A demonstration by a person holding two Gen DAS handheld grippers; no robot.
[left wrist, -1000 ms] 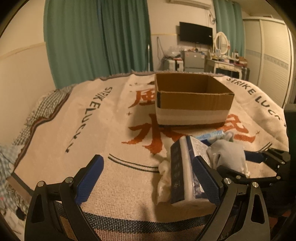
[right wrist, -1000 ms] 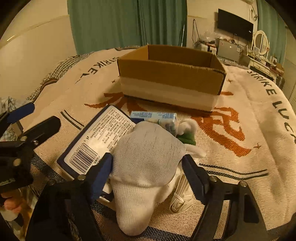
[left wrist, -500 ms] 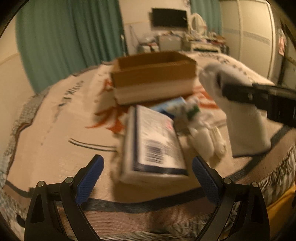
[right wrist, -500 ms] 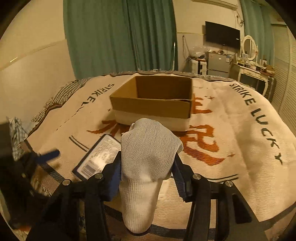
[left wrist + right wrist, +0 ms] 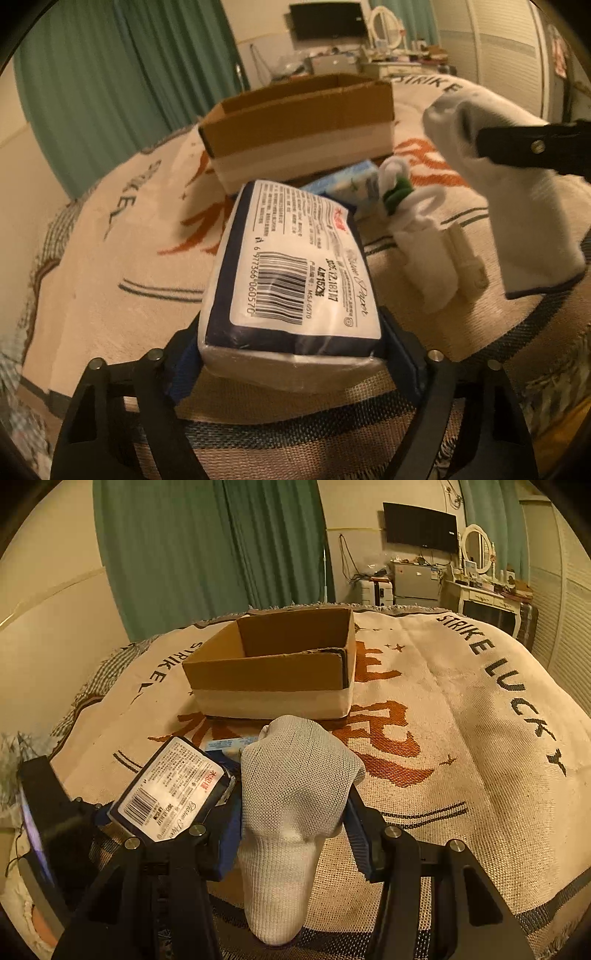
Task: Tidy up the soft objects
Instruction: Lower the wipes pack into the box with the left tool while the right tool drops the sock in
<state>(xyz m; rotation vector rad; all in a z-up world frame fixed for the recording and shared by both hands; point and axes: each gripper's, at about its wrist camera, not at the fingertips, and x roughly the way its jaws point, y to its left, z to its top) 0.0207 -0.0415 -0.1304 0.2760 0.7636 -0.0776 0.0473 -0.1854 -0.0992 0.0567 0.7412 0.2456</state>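
Two grippers are at work, each clamped on one thing. The left gripper (image 5: 291, 354) has its fingers (image 5: 183, 365) pressed against both sides of a single tissue pack (image 5: 291, 280), barcode side up, whose near end sits between them above the blanket (image 5: 122, 229). The right gripper (image 5: 293, 830) grasps one white sock (image 5: 291, 805), pinched at its middle between the blue pads, with the cuff end hanging down toward the camera.

One cardboard box (image 5: 273, 668) stands open on the bed beyond both grippers, a pale band around its lower part — nothing can be seen inside it from either view. One small light-blue packet (image 5: 351, 184) lies between the tissue pack and the box.

The left wrist view alone shows the bundle of white cloth (image 5: 428, 240) with a green piece (image 5: 397, 192) at its top, lying on the blanket just right of the tissue pack; in the right wrist view the sock hides that spot. The left view also shows the sock from the side, raised off the blanket and draped from the dark arm of the right gripper.

The right wrist view shows more of the box's interior walls and the lettered blanket spreading to the right. In it the tissue pack sits just left of the sock, touching or nearly touching — I cannot tell which.
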